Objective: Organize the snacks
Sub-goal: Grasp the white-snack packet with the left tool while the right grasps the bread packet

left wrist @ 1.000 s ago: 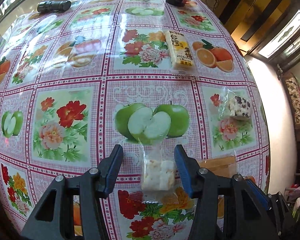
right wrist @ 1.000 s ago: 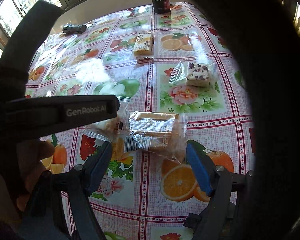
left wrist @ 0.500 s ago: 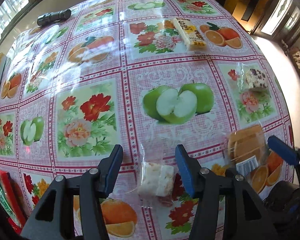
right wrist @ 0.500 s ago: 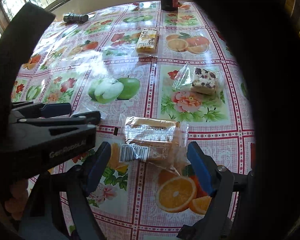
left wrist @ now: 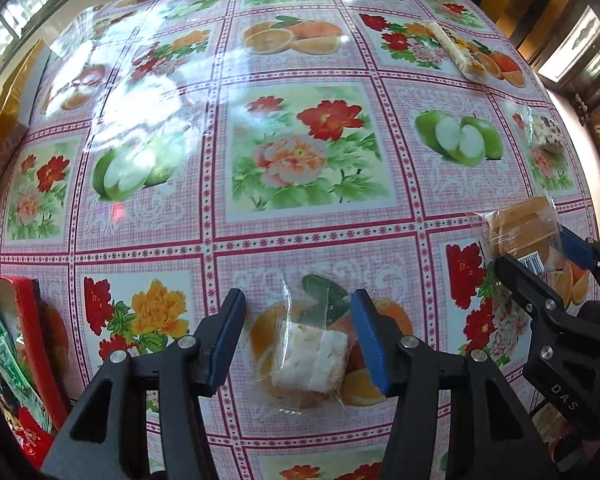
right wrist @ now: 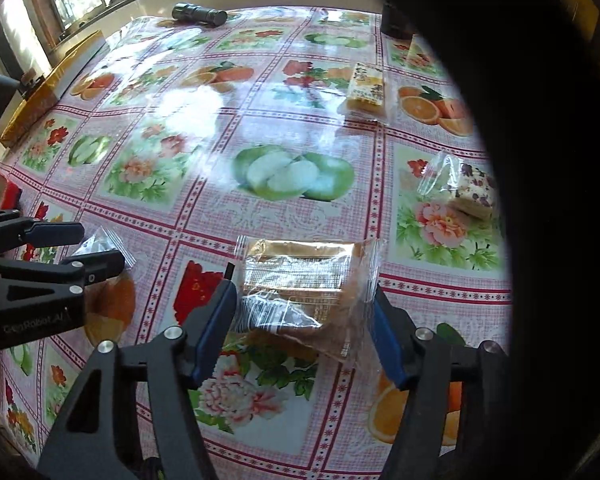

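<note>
Sunlit and glossy, the fruit-and-flower tablecloth [left wrist: 308, 152] throws a hard glare far ahead of both tools, with windows beyond the far edge.

At the far left of the left gripper [left wrist: 298, 328], a red tray [left wrist: 40, 332] already holding packets sits at the table edge, likely the place snacks are meant to go. Between this gripper's fingers is a pale nougat square in a clear wrapper [left wrist: 310, 354]; the jaws stand fairly wide, with a gap visible on both sides, so it looks bracketed rather than pinched, and I cannot tell if it is lifted off the cloth. Closing squarely on the block, not the loose film ahead of it, would give a firmer hold.

Further right, the right gripper [right wrist: 304, 324] has just been narrowing around a wrapped brown cake [right wrist: 300, 280]; the blue pads sit at the crinkled film edges, and firm contact is not clear. Crushing is the risk here, I judge.

Ahead and right of it lie a speckled nougat packet [right wrist: 468, 192] and a yellow bar [right wrist: 366, 90]; a black torch [right wrist: 198, 14] rests far ahead, at the far edge of the table.
</note>
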Tool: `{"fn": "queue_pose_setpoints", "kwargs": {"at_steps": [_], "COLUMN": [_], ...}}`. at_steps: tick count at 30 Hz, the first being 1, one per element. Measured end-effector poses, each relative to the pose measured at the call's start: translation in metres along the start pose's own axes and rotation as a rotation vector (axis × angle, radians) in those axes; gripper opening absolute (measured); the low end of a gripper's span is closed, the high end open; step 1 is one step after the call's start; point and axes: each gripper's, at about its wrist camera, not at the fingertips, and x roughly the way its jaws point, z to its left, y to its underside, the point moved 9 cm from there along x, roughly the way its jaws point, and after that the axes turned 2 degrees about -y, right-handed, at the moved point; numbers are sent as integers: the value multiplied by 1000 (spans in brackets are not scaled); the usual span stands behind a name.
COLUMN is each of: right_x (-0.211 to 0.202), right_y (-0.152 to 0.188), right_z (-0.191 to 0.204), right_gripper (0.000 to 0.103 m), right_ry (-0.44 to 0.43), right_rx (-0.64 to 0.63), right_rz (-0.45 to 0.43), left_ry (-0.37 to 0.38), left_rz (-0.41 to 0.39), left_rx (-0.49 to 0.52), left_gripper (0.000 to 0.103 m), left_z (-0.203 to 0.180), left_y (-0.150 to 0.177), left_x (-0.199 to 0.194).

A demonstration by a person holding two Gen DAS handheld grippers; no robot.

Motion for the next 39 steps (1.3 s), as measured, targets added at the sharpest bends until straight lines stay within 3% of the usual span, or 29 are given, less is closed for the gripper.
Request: {"fn": "queue_pose_setpoints", "kwargs": {"at_steps": [5, 11, 16, 18, 19, 26, 32, 39], "right_x": [1, 8, 10, 9, 9, -3, -7, -24], "right_y": [5, 5, 1, 1, 2, 7, 16, 31], "right_z": [14, 18, 20, 23, 23, 22, 23, 36], "right_gripper": [63, 70, 70, 60, 59, 49, 47, 37], "right_ry": [-53, -47, -37, -28, -23, -49, -69, -116], "right_rx": [-7, -5, -18, -43, -49, 3, 24, 42], "right_rz": [2, 18, -6, -17, -19, -50, -55, -66], "left_ry": [63, 29, -7, 15, 37, 50, 65, 137], "left_rz": [0, -30, -47, -47, -45, -60, -77, -61], "left_rx": [9, 122, 150, 121, 111, 74, 62, 24], "left_gripper": [54, 55, 56, 47, 34, 28, 25, 24], "left_z": [13, 19, 10, 10, 10, 31, 51, 58], "left_y": [14, 39, 34, 36, 38, 59, 95, 133], "left_x": [-5, -12, -1, 3, -2, -12, -27, -48]}}
